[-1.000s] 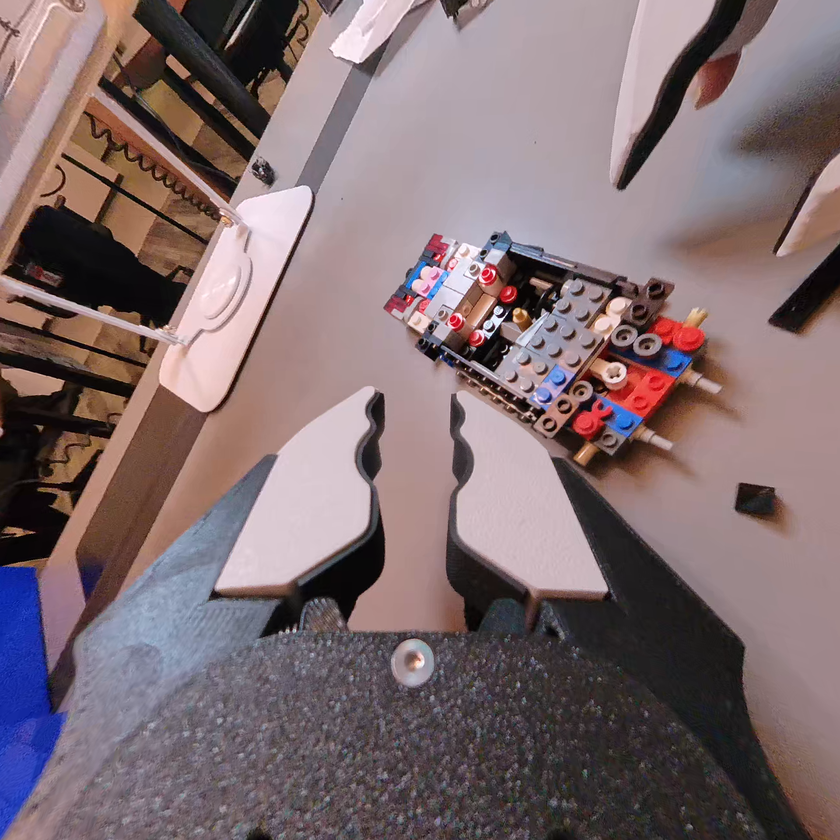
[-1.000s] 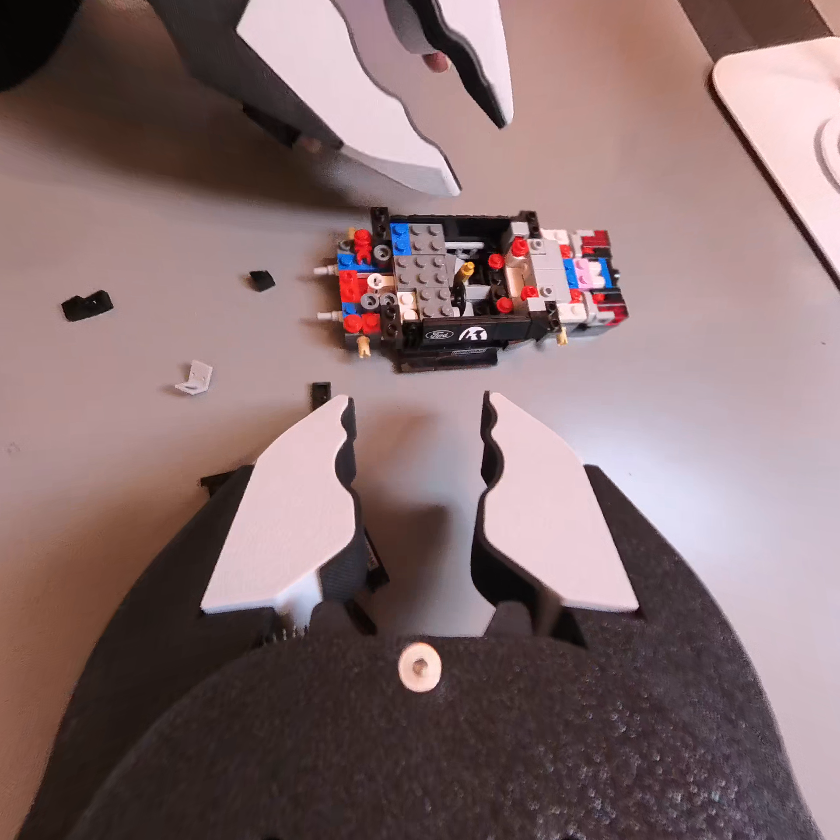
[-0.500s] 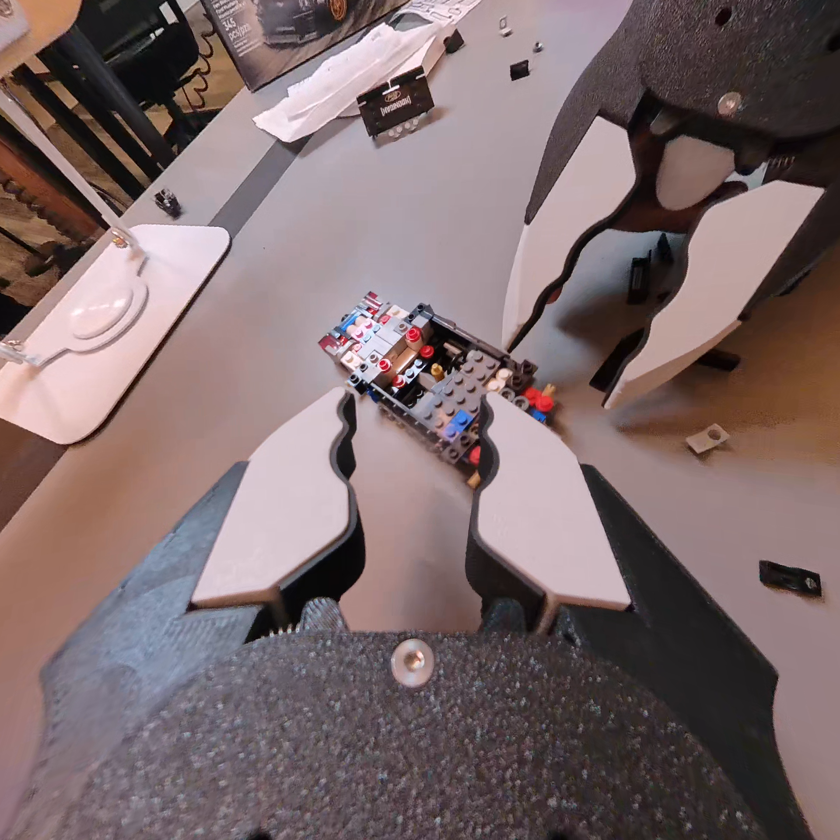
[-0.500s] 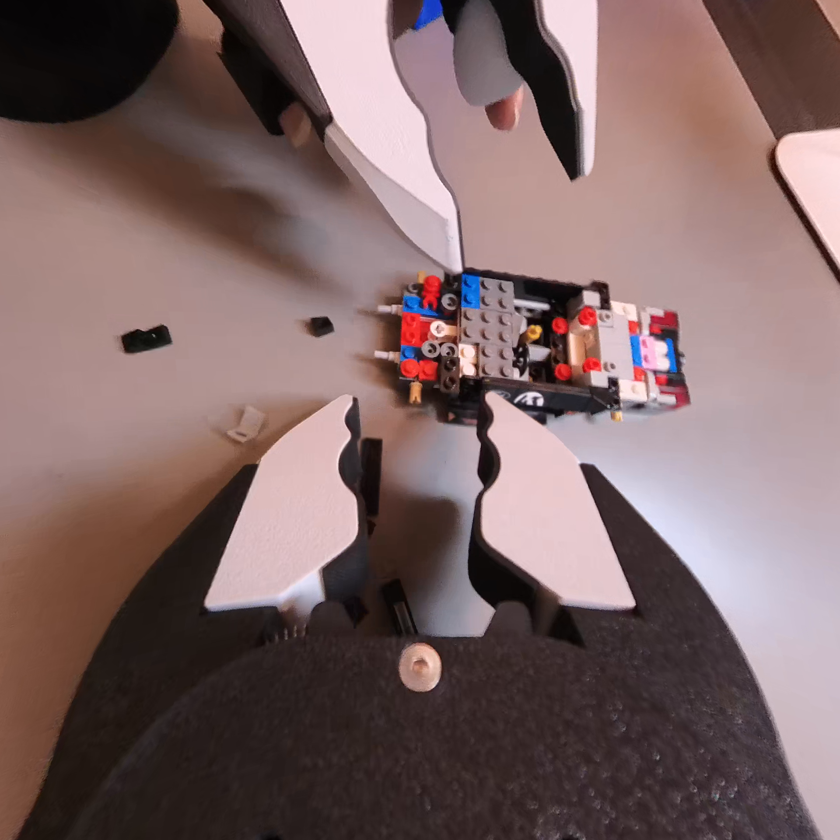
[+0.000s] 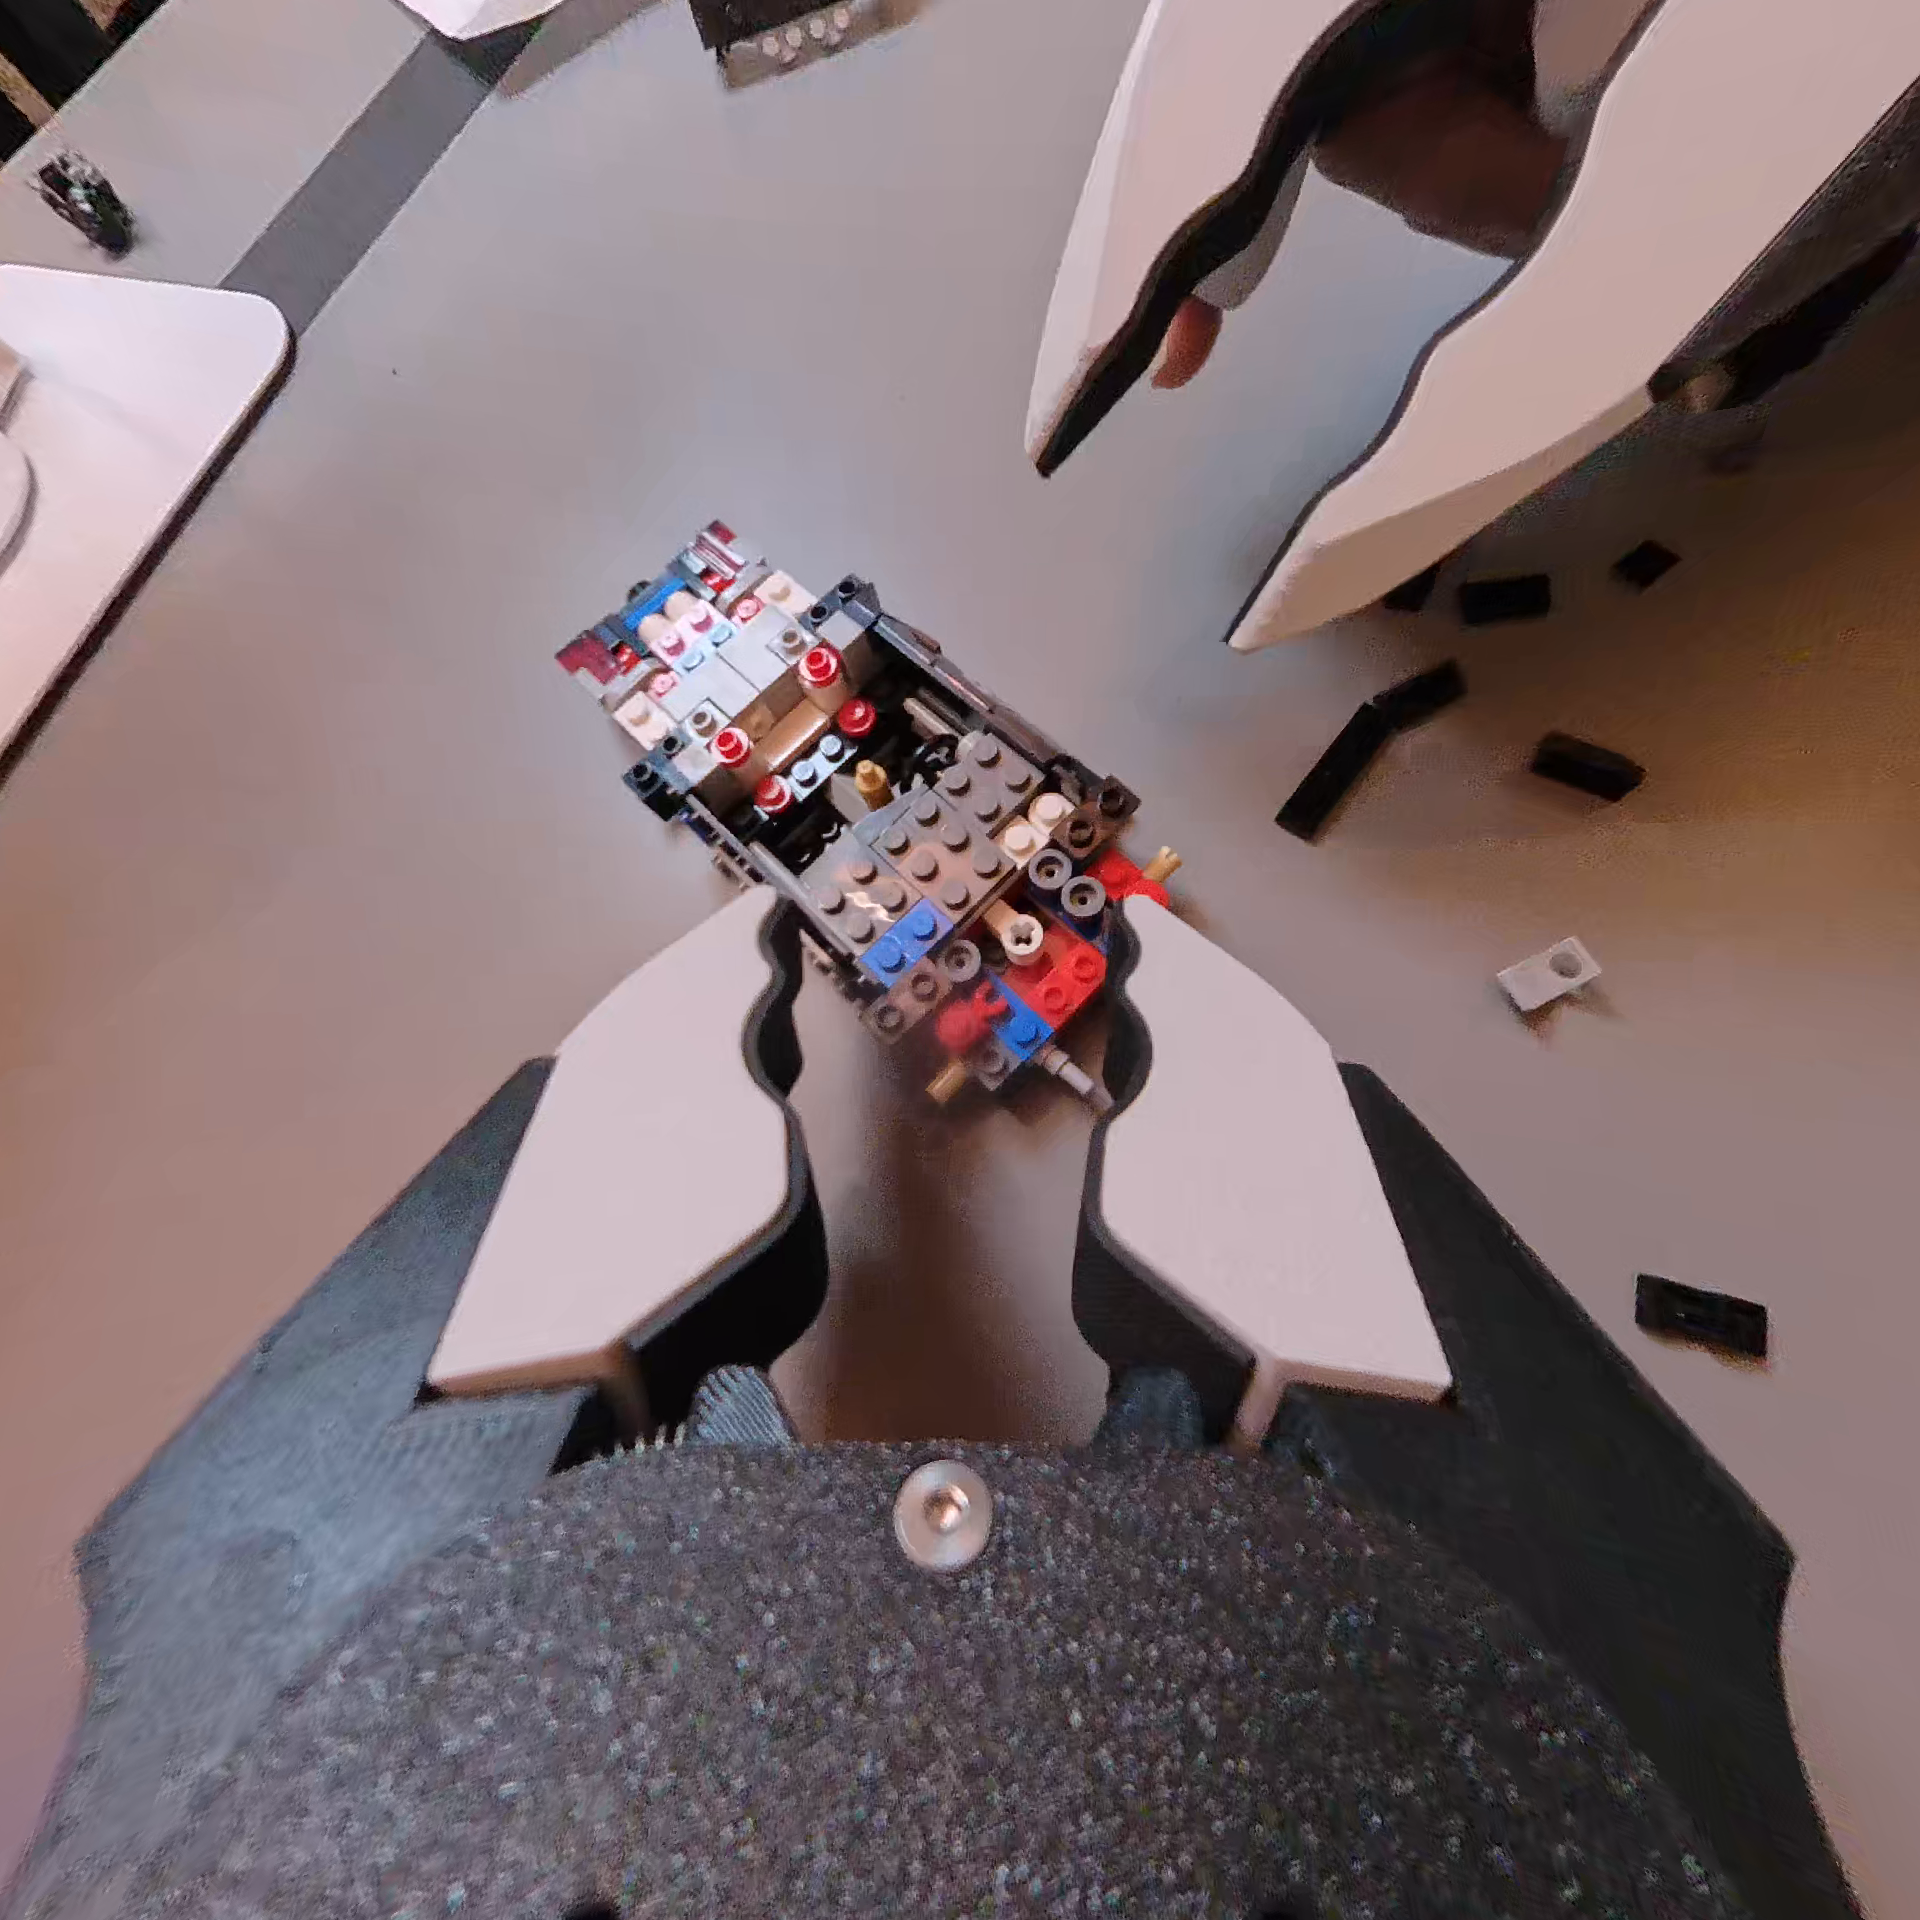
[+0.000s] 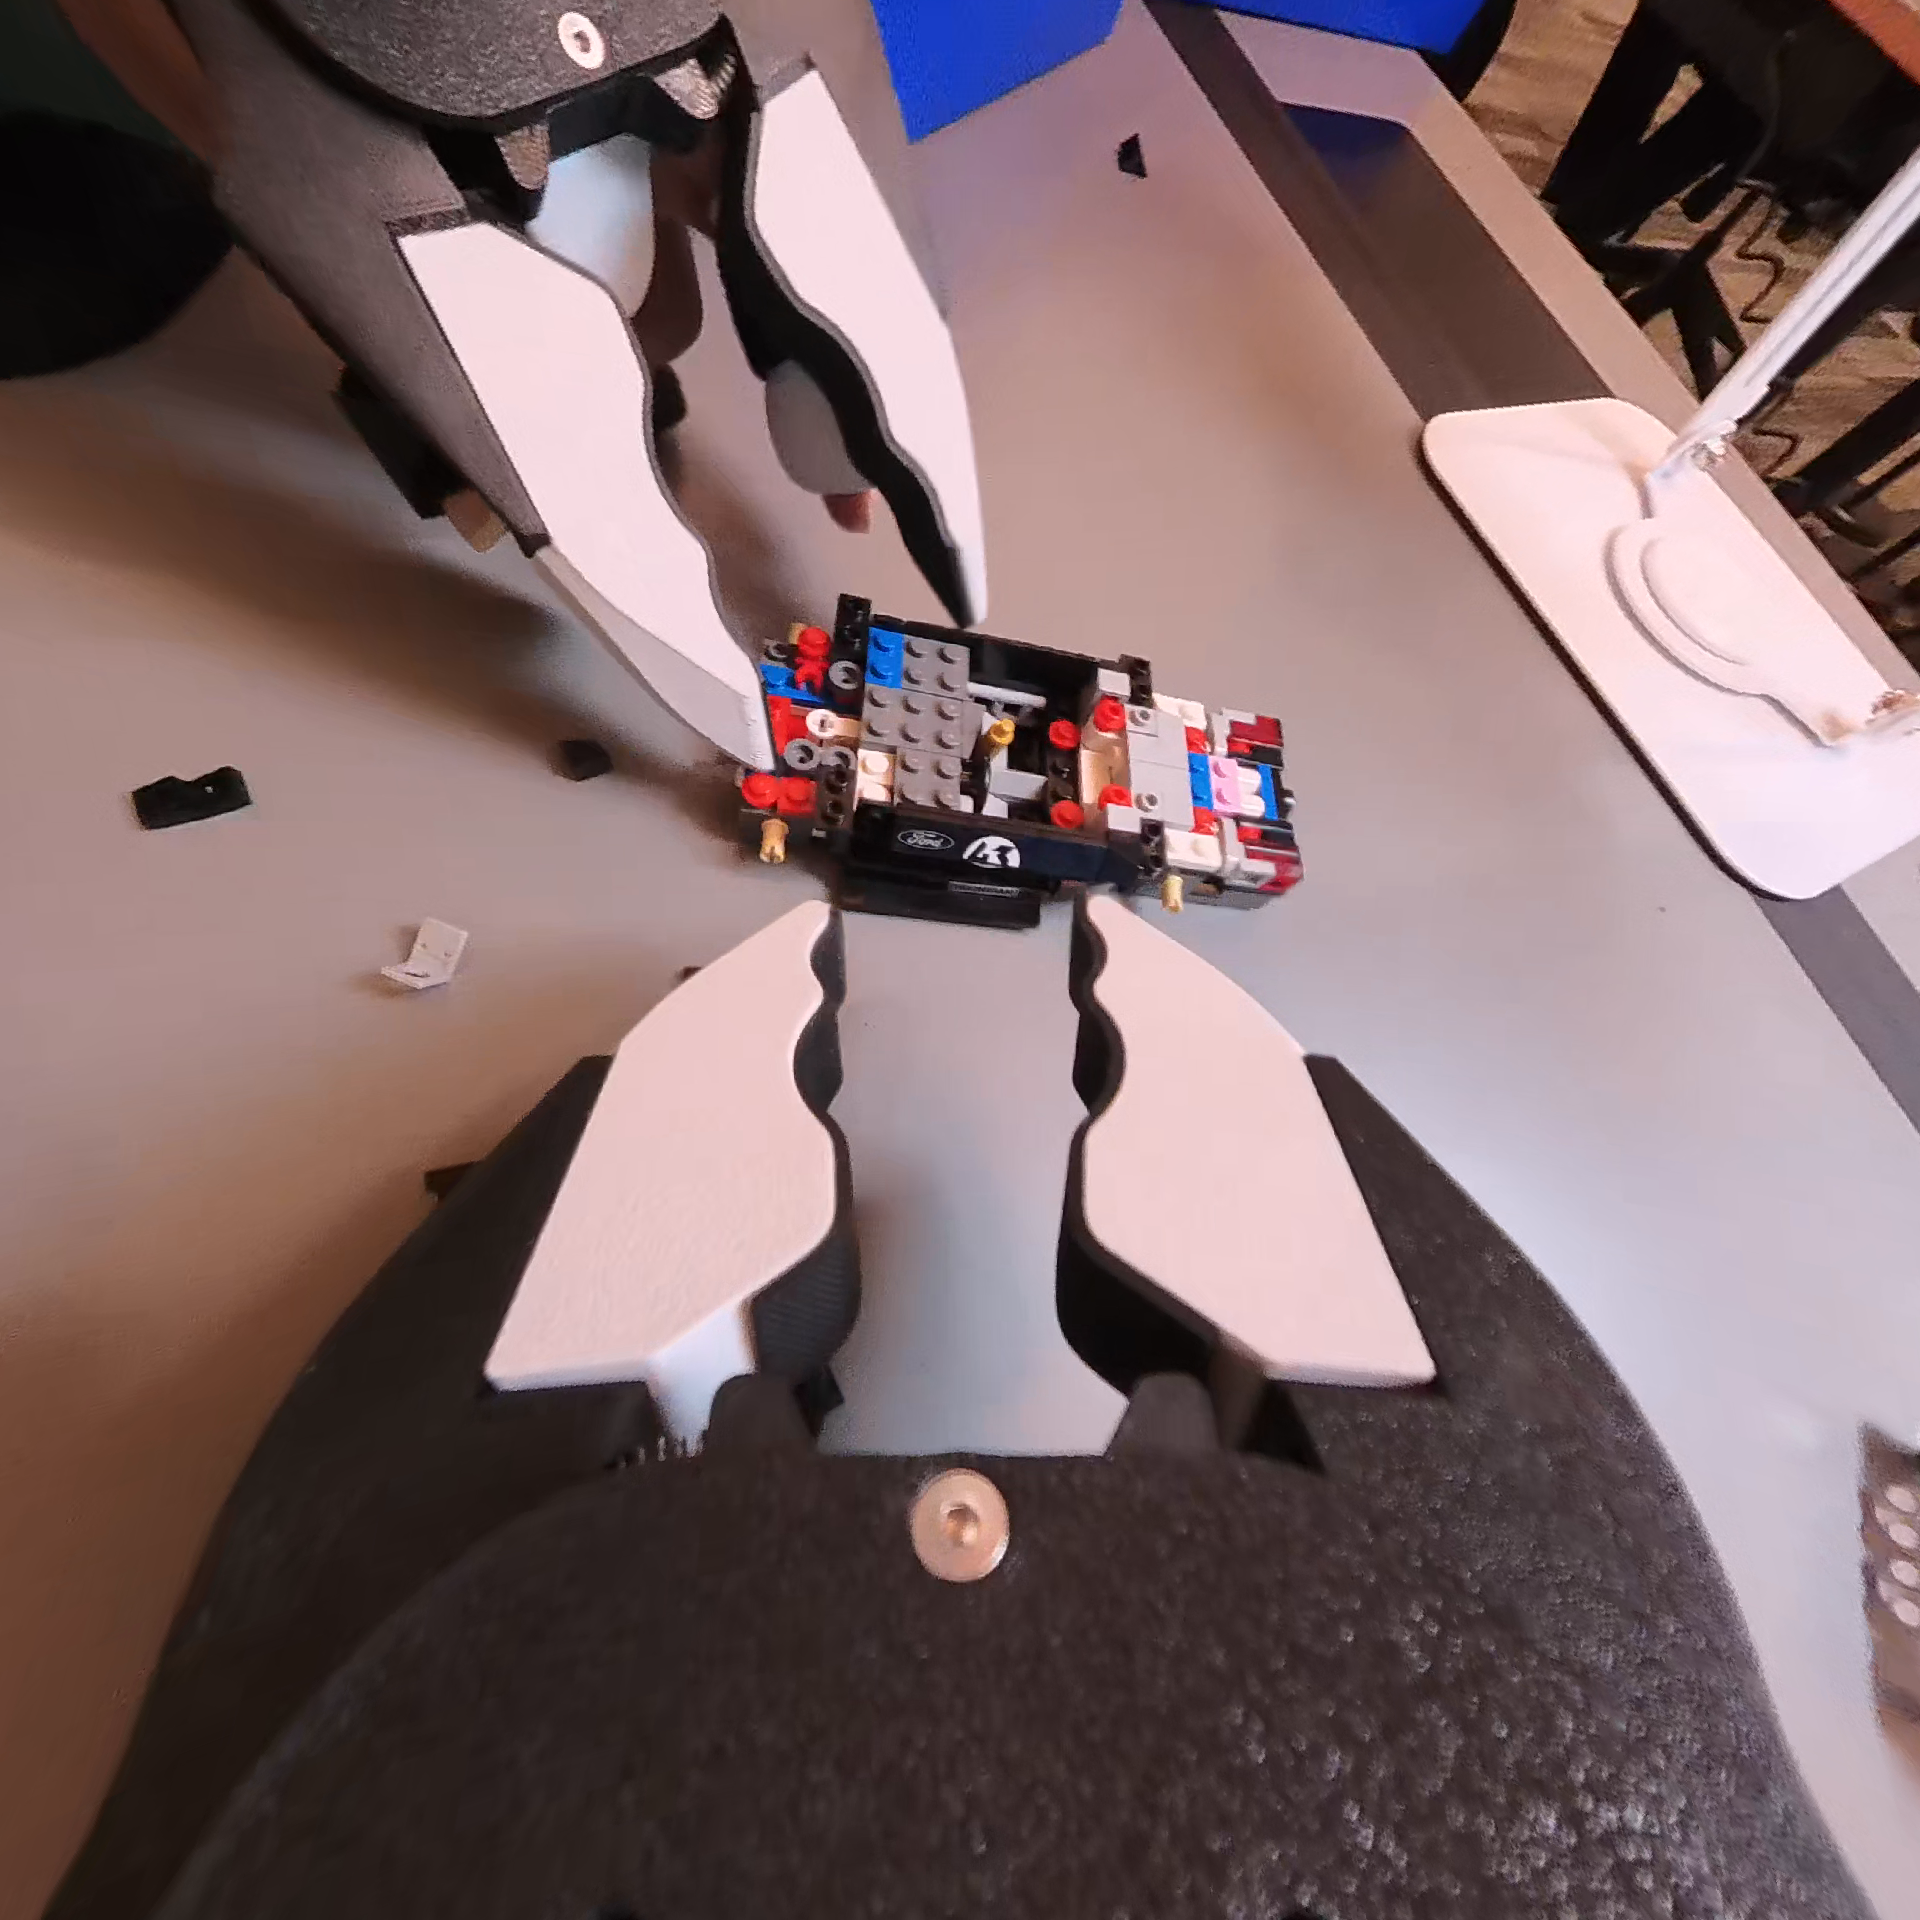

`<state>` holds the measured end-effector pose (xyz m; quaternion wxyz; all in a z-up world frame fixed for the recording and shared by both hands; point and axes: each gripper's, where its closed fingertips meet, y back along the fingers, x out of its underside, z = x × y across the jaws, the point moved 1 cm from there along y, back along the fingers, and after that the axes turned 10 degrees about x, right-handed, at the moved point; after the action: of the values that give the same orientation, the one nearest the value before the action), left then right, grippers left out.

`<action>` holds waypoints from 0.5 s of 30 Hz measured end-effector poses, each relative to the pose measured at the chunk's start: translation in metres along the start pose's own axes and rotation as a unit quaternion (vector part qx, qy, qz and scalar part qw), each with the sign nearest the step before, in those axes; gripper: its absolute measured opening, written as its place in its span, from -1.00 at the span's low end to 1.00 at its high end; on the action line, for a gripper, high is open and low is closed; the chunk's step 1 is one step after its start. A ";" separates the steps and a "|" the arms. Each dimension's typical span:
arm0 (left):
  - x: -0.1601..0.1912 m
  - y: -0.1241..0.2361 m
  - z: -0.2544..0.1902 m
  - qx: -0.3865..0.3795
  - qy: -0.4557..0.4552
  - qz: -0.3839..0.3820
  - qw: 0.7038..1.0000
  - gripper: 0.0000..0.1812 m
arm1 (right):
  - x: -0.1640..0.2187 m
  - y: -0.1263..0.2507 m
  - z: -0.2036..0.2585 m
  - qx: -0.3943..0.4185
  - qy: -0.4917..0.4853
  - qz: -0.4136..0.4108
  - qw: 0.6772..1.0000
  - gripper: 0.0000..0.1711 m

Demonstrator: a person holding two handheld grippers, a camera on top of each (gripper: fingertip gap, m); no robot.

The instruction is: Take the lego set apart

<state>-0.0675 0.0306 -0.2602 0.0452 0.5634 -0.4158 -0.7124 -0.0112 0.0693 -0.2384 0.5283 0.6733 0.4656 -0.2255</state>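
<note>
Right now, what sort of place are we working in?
Probably an office or lab workspace: a long grey desk, a white lamp base on it, and chair legs on patterned floor beyond its edge.

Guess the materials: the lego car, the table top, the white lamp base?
Lego car: hard moulded plastic, glossy; the studs and the black side panel catch highlights.
Table top: smooth matt grey, probably laminate; no grain shows, only soft shadows.
Lamp base: white, satin and flat, with a raised round pad; painted metal or plastic, cannot tell which.

Lego set (image 5: pixel 878 821) between both claws
</note>
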 end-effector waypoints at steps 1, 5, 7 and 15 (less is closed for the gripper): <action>0.000 0.000 0.000 0.001 0.005 -0.001 1.000 -0.38 | 0.001 0.000 -0.001 0.002 0.001 0.001 1.000 -0.52; -0.003 -0.002 -0.007 0.017 0.001 -0.008 1.000 -0.41 | 0.005 -0.002 -0.001 0.010 0.015 0.008 1.000 -0.54; -0.005 -0.004 -0.011 0.021 -0.002 -0.010 1.000 -0.42 | 0.006 -0.002 -0.002 0.012 0.015 0.010 1.000 -0.55; -0.004 0.001 -0.004 0.008 -0.012 -0.015 1.000 -0.50 | 0.008 -0.002 -0.003 0.014 0.010 0.011 1.000 -0.55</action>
<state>-0.0629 0.0298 -0.2563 0.0252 0.5614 -0.4138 -0.7163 -0.0099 0.0748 -0.2446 0.5166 0.6879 0.4604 -0.2192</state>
